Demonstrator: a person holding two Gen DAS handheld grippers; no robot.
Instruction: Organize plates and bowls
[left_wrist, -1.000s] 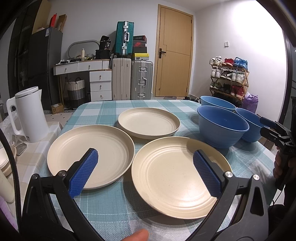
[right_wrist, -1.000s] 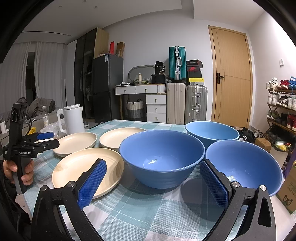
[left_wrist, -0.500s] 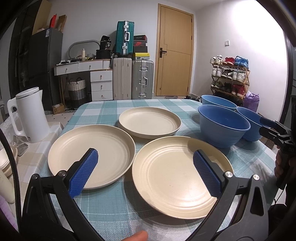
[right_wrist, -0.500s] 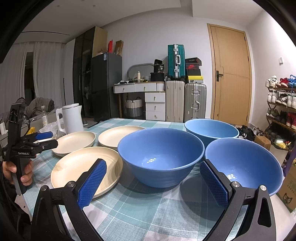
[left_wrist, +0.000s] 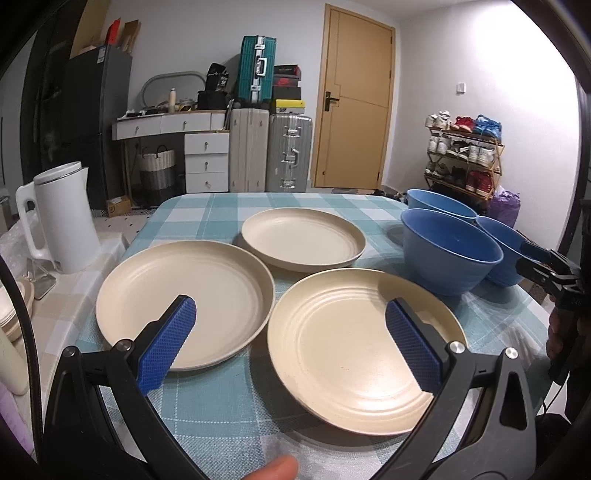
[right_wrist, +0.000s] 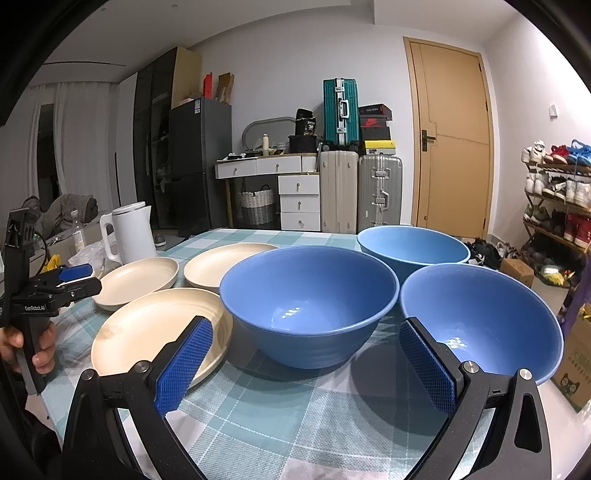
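Three cream plates lie apart on the checked tablecloth: a left plate (left_wrist: 184, 299), a far plate (left_wrist: 303, 238) and a near plate (left_wrist: 354, 347). My left gripper (left_wrist: 290, 347) hangs open just above the near plate's front-left rim, holding nothing. Three blue bowls stand upright to the right: a middle bowl (right_wrist: 308, 295), a far bowl (right_wrist: 413, 247) and a near right bowl (right_wrist: 484, 314). My right gripper (right_wrist: 304, 363) is open in front of the middle bowl, with nothing between its fingers. In the right wrist view the near plate (right_wrist: 155, 328) lies left of the middle bowl.
A white kettle (left_wrist: 61, 218) stands on a side surface left of the table. The tablecloth (left_wrist: 236, 210) reaches a far edge behind the plates. Suitcases, drawers, a door and a shoe rack (left_wrist: 463, 155) stand behind. A hand (right_wrist: 27, 343) holds the left gripper's handle.
The left wrist view has drifted slightly, so the bowls sit a little farther right and back. The right gripper's view has shifted marginally. Both grippers stay open; no dish has moved.
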